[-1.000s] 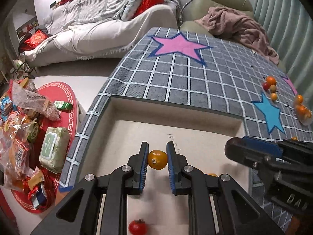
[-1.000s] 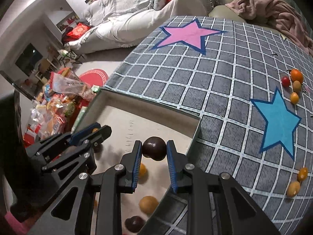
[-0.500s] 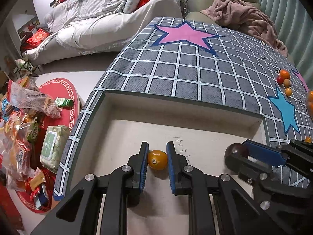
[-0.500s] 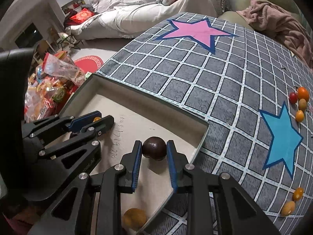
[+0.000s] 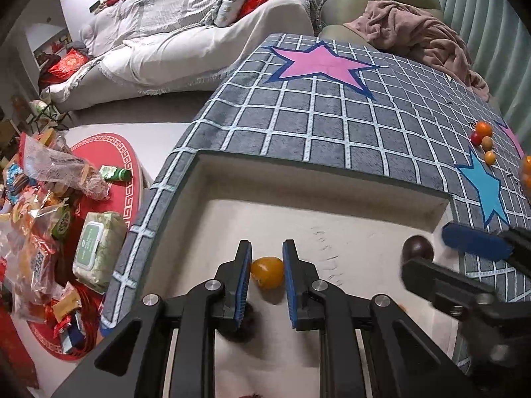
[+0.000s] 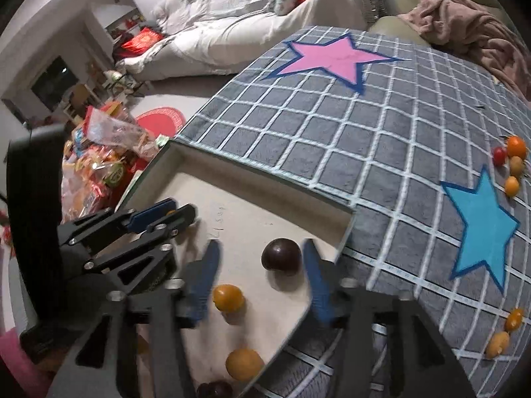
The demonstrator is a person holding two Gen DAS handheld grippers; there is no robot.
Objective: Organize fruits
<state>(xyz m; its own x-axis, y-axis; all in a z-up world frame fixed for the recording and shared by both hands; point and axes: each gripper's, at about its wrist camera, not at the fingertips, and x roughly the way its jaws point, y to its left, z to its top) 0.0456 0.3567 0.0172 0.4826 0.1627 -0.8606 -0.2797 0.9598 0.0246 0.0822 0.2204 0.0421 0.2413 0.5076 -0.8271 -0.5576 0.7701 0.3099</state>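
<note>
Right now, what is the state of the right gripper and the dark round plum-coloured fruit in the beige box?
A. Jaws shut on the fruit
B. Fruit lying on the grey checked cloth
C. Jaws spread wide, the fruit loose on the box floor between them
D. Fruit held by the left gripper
C: the right gripper has its jaws wide apart, and the dark round plum-coloured fruit sits on the floor of the beige box with a gap on its left side.

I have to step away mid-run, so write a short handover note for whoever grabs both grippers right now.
Left gripper: shut on a small yellow-orange tomato, low inside the shallow beige tray.
Right gripper: open; the dark purple round fruit lies loose between its fingers on the tray floor.
Done: several fruits are in the tray.
Left: release the tomato, then fetch the orange and red fruits on the grey grid-pattern cloth.
</note>
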